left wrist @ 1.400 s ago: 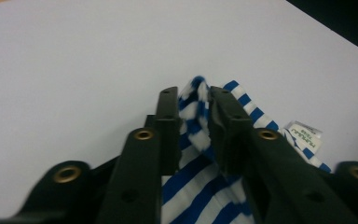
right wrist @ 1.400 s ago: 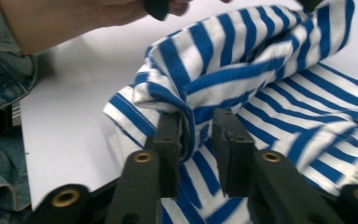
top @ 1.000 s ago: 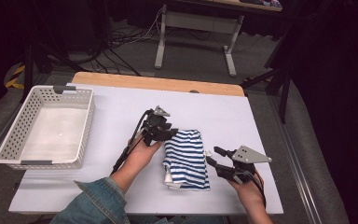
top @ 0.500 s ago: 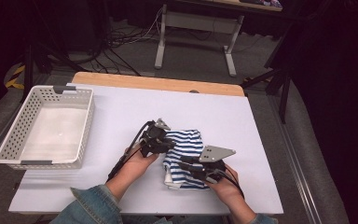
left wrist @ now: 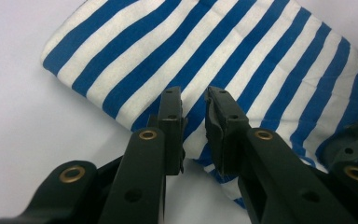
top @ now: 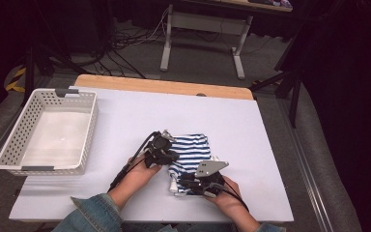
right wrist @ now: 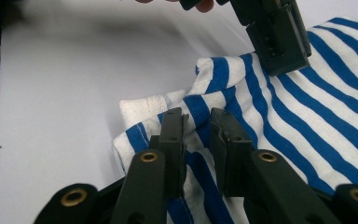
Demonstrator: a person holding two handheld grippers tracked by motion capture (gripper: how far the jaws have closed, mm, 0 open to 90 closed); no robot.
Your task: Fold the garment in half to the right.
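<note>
Two grippers pinch striped cloth (top: 192,154); basket (top: 9,150) in high view.

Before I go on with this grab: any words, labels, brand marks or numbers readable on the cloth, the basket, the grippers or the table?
None can be read in these views.
Striped cloth: blue and white stripes, no tag or print visible.
White basket: plain lattice walls, no label.
Left hand-held gripper and right hand-held gripper: black jaws with brass rivets, no marking visible.
Table: bare white surface.
</note>
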